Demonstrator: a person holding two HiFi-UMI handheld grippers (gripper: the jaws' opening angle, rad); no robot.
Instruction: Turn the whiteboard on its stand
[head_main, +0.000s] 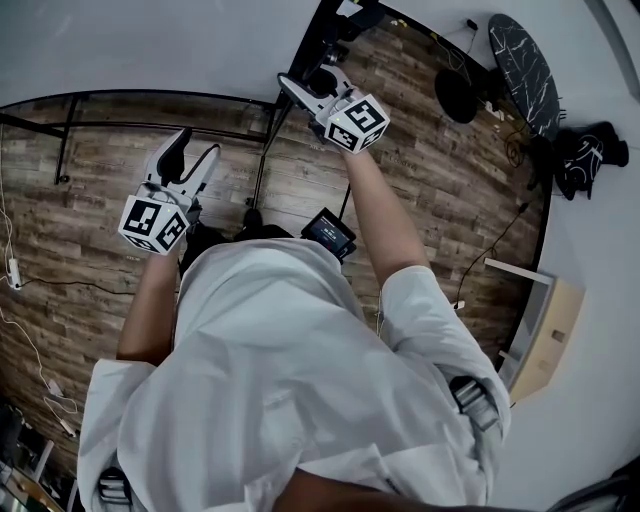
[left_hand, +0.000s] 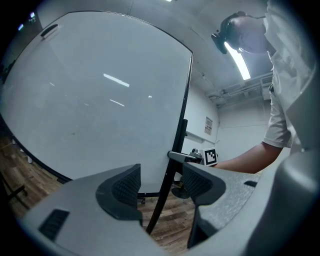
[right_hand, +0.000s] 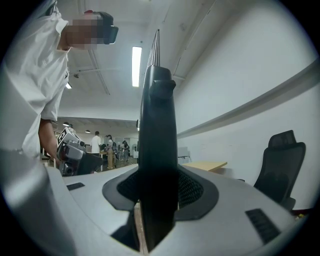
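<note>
**A:** Big whiteboard (head_main: 140, 50) upright on its stand (head_main: 262, 165), broad white face turned toward the person, lower rail running left to right above the wooden floor (head_main: 440, 120).

**B:** And the side edge runs straight up. The right gripper view has it dead centre, a dark frame edge (right_hand: 157, 150) seen end-on, rising out of the jaws.

**A:** So the right gripper (head_main: 308, 85) is pinching that edge, pads pressed on both sides?

**B:** Yes, clamped on it. The left gripper view shows that grip from the side, which the head view barely gives.

**A:** The left gripper (head_main: 193, 150)?

**B:** Jaws spread, nothing pressed between them. It sits just in front of the board's face, with the stand's post showing through the gap, farther off.

**A:** Only the right gripper view catches the office chair (right_hand: 280, 160) by the wall.
</note>
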